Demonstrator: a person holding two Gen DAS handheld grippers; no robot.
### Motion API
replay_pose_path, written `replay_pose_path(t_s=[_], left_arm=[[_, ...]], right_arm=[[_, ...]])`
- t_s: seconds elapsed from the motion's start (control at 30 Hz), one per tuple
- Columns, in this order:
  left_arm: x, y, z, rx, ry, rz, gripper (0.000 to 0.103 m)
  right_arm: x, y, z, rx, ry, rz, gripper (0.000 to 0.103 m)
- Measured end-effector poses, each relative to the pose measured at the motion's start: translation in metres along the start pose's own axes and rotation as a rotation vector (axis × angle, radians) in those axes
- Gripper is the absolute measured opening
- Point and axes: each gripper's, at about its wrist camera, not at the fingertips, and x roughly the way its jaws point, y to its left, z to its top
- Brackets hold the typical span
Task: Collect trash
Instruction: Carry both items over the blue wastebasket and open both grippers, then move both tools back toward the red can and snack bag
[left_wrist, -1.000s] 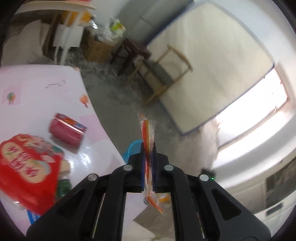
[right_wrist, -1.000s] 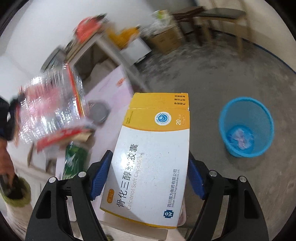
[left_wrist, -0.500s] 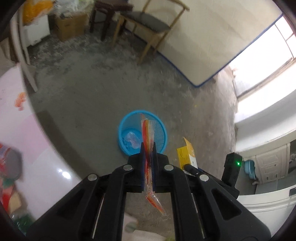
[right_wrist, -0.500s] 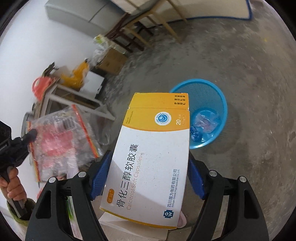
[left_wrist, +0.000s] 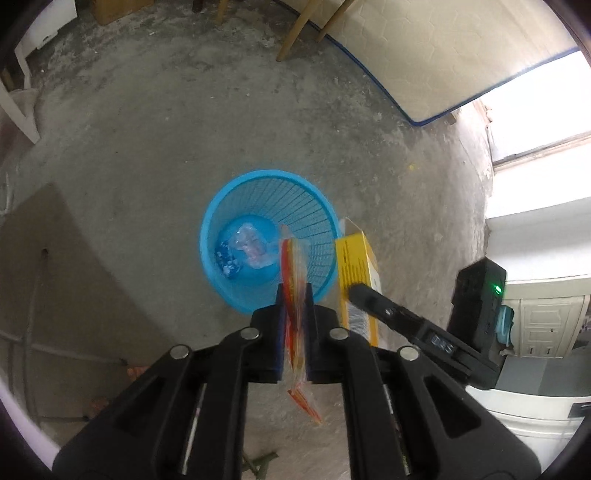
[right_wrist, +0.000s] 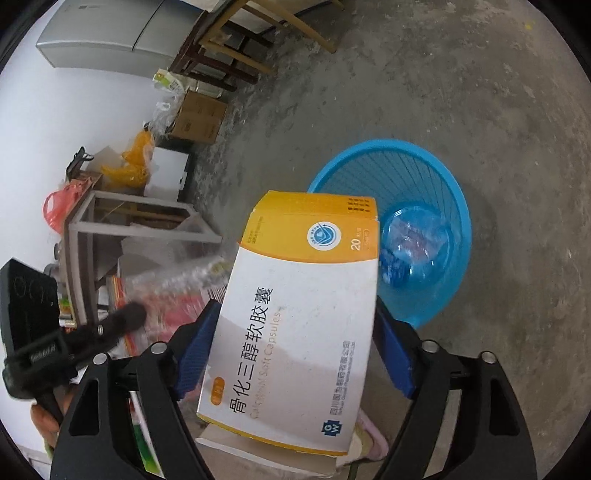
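The left gripper, jaws just eased apart with a red-and-orange wrapper between them, hangs over the blue basket on the floor, while only the right view shows the right gripper widening around the medicine box, apparently loosened.

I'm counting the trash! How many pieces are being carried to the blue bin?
2: a wrapper between the left jaws and a box between the right jaws, both above the bin. More trash lies inside it, hard to count.
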Motion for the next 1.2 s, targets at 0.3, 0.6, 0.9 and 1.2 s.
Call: replay_pose_path(t_s=[0.3,0.6,0.9,1.2], left_arm=[[-0.018,0.015,-0.001,-0.031,-0.057,0.012,0.050],[-0.084,0.016,-0.032,0.043,-0.129,0.005,0.058],[-0.180,0.044,-0.104,0.054,-0.203,0.018,0.063],[-0.327,0.108,-0.185,-0.066,-0.470,0.088,0.070]], right_arm=[[0.017,-0.030,0.008,0.027,-0.014,-0.107,0.084],[-0.016,-0.018,-0.019,-0.060,-0.062,-0.109,0.084],[-0.064,0.044,-0.049,-0.236,-0.111,-0.050,0.084],[-0.081,0.167,-0.091,-0.564,-0.068,0.043,0.084]])
